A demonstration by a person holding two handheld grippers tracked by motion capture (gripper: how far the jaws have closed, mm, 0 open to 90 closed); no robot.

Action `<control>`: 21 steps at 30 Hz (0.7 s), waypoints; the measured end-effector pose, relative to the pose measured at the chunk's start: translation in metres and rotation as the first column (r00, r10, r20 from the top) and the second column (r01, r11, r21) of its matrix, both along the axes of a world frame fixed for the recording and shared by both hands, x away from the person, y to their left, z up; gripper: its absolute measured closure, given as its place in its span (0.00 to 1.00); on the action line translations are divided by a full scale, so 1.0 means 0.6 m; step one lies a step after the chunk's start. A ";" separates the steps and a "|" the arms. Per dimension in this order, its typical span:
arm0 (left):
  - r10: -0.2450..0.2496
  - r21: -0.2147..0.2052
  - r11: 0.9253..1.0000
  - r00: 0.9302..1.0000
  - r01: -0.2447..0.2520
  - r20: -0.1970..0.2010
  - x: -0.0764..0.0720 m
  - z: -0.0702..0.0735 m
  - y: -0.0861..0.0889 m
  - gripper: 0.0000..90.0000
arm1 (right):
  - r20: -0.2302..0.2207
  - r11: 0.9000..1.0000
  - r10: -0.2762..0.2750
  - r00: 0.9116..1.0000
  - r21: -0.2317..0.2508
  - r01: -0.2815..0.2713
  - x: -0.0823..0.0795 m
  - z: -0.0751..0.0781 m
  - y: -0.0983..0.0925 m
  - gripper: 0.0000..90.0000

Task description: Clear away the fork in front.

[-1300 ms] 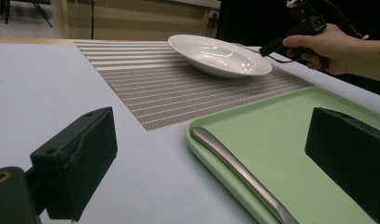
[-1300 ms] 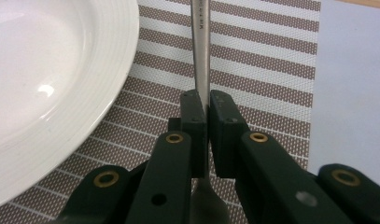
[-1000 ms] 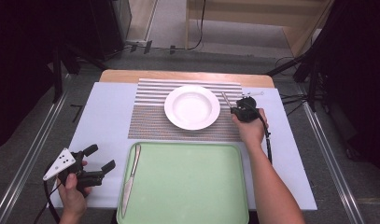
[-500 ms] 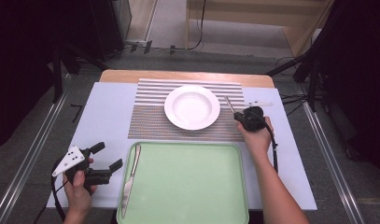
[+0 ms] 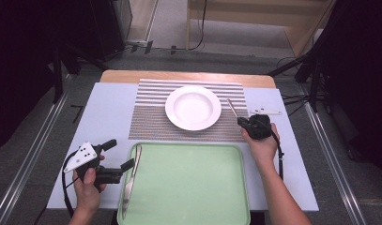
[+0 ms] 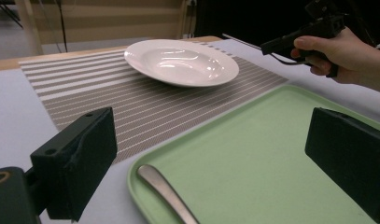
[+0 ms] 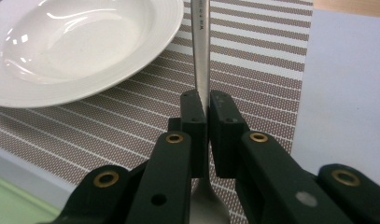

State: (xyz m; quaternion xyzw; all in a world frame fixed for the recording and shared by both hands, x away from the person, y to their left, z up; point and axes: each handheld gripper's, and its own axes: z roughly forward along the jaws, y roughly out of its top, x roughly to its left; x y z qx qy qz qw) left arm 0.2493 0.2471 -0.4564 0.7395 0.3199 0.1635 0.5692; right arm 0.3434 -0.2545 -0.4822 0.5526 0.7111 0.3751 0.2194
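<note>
Since one second ago, our right claw, closed on the thin silver metal utensil, has drawn back beside the round white ceramic plate; our left claw stands open, ready for the steel knife nearer us.

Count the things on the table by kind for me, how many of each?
Plate: 1
Placemat: 1
Tray: 1
Cutlery: 2, a knife on the tray and a piece held by the right hand-held gripper
Total: 5
</note>
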 end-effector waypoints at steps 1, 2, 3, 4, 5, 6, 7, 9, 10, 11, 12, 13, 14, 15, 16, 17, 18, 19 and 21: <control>-0.005 -0.001 1.000 1.000 0.005 -0.002 0.001 0.002 -0.004 0.03 | 0.003 1.000 0.003 1.000 0.004 -0.003 -0.004 0.001 0.000 0.93; -0.010 -0.006 1.000 1.000 0.010 -0.001 0.002 0.004 -0.008 0.03 | 0.006 1.000 0.007 1.000 0.007 -0.007 -0.008 0.003 0.000 0.93; -0.016 -0.002 1.000 1.000 0.016 -0.002 0.003 0.006 -0.013 0.03 | 0.007 1.000 0.007 1.000 0.013 -0.007 -0.013 0.004 0.001 0.93; -0.020 0.002 1.000 1.000 0.020 0.000 0.004 0.009 -0.018 0.03 | 0.021 1.000 0.011 1.000 0.011 -0.011 -0.016 0.005 0.001 0.93; -0.025 0.005 1.000 1.000 0.025 0.001 0.005 0.011 -0.022 0.03 | 0.026 1.000 0.018 1.000 0.012 -0.018 -0.020 0.007 0.001 0.93; -0.030 0.006 1.000 1.000 0.030 0.003 0.007 0.013 -0.028 0.03 | 0.028 1.000 0.020 0.999 0.018 -0.020 -0.025 0.008 0.003 0.93; -0.037 0.009 0.999 0.999 0.037 0.004 0.008 0.016 -0.033 0.03 | 0.040 0.999 0.028 0.999 0.015 -0.029 -0.029 0.010 0.003 0.93; -0.050 0.008 0.999 0.999 0.050 0.005 0.009 0.020 -0.045 0.03 | 0.054 0.999 0.033 0.998 0.026 -0.035 -0.042 0.013 0.007 0.93; -0.057 0.010 0.998 0.998 0.057 0.004 0.010 0.022 -0.051 0.03 | 0.054 0.999 0.033 0.998 0.026 -0.035 -0.042 0.013 0.007 0.93; -0.064 0.012 0.998 0.998 0.064 0.004 0.011 0.023 -0.057 0.03 | 0.057 0.999 0.042 0.997 0.031 -0.044 -0.045 0.014 0.007 0.93; -0.071 0.013 0.997 0.997 0.071 0.006 0.013 0.024 -0.064 0.03 | 0.060 0.999 0.041 0.997 0.032 -0.043 -0.050 0.015 0.009 0.93; -0.075 0.015 0.997 0.997 0.075 0.004 0.014 0.025 -0.070 0.03 | 0.068 0.998 0.047 0.997 0.035 -0.049 -0.054 0.017 0.010 0.93; -0.084 0.019 0.996 0.996 0.084 0.002 0.016 0.026 -0.077 0.03 | 0.069 0.998 0.049 0.996 0.040 -0.052 -0.058 0.018 0.012 0.93; -0.091 0.019 0.996 0.996 0.091 0.002 0.017 0.026 -0.083 0.03 | 0.075 0.998 0.054 0.996 0.037 -0.057 -0.062 0.019 0.012 0.93; -0.093 0.021 0.995 0.996 0.093 0.000 0.018 0.027 -0.089 0.03 | 0.082 0.997 0.059 0.995 0.039 -0.062 -0.065 0.020 0.013 0.93; -0.100 0.018 0.995 0.995 0.100 -0.004 0.019 0.028 -0.094 0.03 | 0.084 0.997 0.059 0.995 0.043 -0.062 -0.070 0.021 0.014 0.93; -0.105 0.019 0.994 0.994 0.105 -0.001 0.021 0.028 -0.099 0.03 | 0.090 0.997 0.062 0.994 0.045 -0.066 -0.074 0.022 0.015 0.93; -0.113 0.015 0.993 0.994 0.113 -0.007 0.022 0.029 -0.110 0.03 | 0.099 0.996 0.070 0.993 0.052 -0.075 -0.081 0.023 0.015 0.93; -0.117 0.013 0.993 0.993 0.118 -0.007 0.023 0.029 -0.114 0.03 | 0.103 0.996 0.069 0.992 0.053 -0.075 -0.084 0.024 0.015 0.93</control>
